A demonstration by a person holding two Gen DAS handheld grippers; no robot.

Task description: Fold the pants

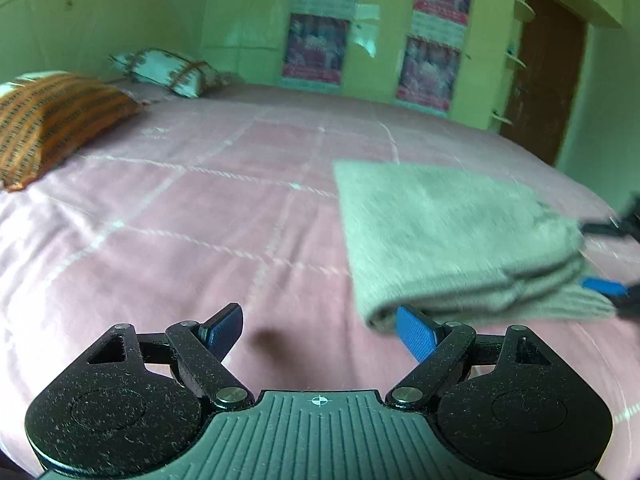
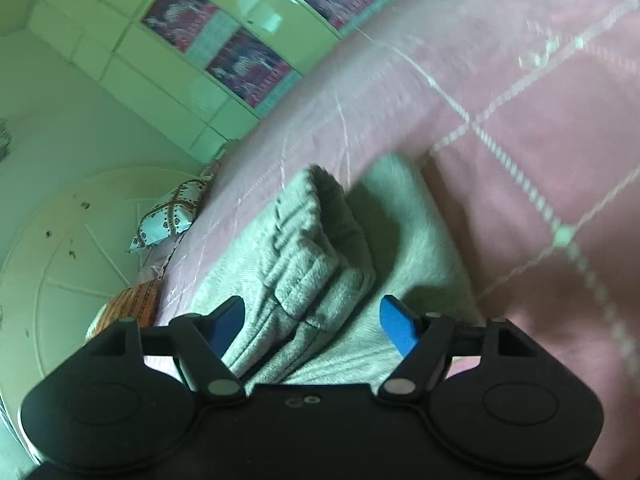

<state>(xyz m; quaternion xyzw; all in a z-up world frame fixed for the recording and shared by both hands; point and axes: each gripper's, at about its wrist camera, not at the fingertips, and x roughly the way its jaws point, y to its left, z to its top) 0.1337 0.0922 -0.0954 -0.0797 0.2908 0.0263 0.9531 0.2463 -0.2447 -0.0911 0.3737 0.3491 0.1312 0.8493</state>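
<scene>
The grey pants [image 1: 452, 236] lie folded in a thick stack on the pink bedspread [image 1: 200, 216], right of centre in the left wrist view. My left gripper [image 1: 320, 330] is open and empty, just left of the stack's near corner, with its right pad beside the folded edge. My right gripper [image 2: 314, 326] is open, its jaws standing either side of the stack's layered edge [image 2: 308, 256] without closing on it. The right gripper also shows at the far right of the left wrist view [image 1: 612, 256], at the stack's right end.
An orange patterned pillow [image 1: 52, 120] and a white patterned pillow [image 1: 172, 70] lie at the head of the bed. A green wardrobe with pink panels [image 1: 432, 32] and a brown door [image 1: 540, 80] stand beyond the bed.
</scene>
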